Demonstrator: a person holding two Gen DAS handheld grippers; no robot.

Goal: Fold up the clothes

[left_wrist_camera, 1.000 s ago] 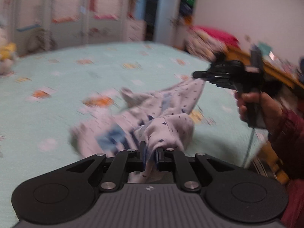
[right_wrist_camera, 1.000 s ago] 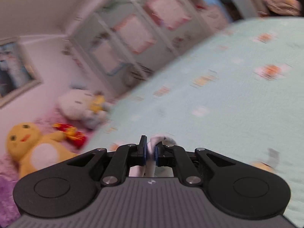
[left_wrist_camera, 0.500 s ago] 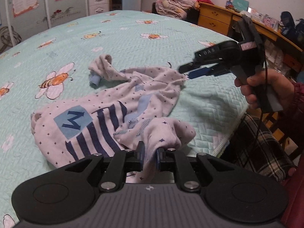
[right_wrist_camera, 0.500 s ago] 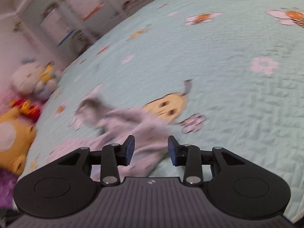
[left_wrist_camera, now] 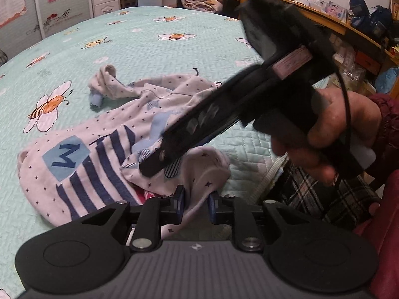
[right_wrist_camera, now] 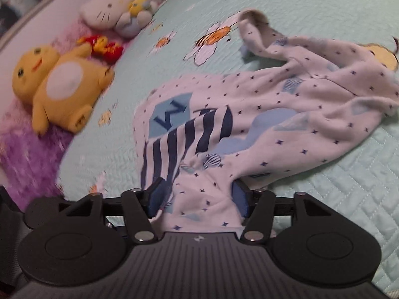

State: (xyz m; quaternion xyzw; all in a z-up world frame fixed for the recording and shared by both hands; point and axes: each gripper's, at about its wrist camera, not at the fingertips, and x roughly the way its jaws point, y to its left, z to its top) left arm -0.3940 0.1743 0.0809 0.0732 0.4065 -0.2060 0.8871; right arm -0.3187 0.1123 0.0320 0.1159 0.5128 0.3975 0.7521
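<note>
A white baby garment [left_wrist_camera: 104,134] with small dark stars, navy stripes and a blue patch lies crumpled on the mint quilted bed [left_wrist_camera: 154,39], filling the middle of the left wrist view. One fold of it runs down to the bottom centre of that frame and passes between the jaws of the left gripper [left_wrist_camera: 195,205]. The blue pads stand a little apart with cloth between them; whether they pinch it I cannot tell.

The right gripper [left_wrist_camera: 154,164] cuts across the same view from the upper right, held in a hand [left_wrist_camera: 331,134], its tip over the garment's middle. In the right wrist view the gripper [right_wrist_camera: 197,198] has its jaws spread wide, and a bunched part of the garment [right_wrist_camera: 249,114] sits in the gap between them, touching both pads but not squeezed. The rest spreads toward the upper right of that frame. A yellow plush toy [right_wrist_camera: 59,84] lies at the left.
</note>
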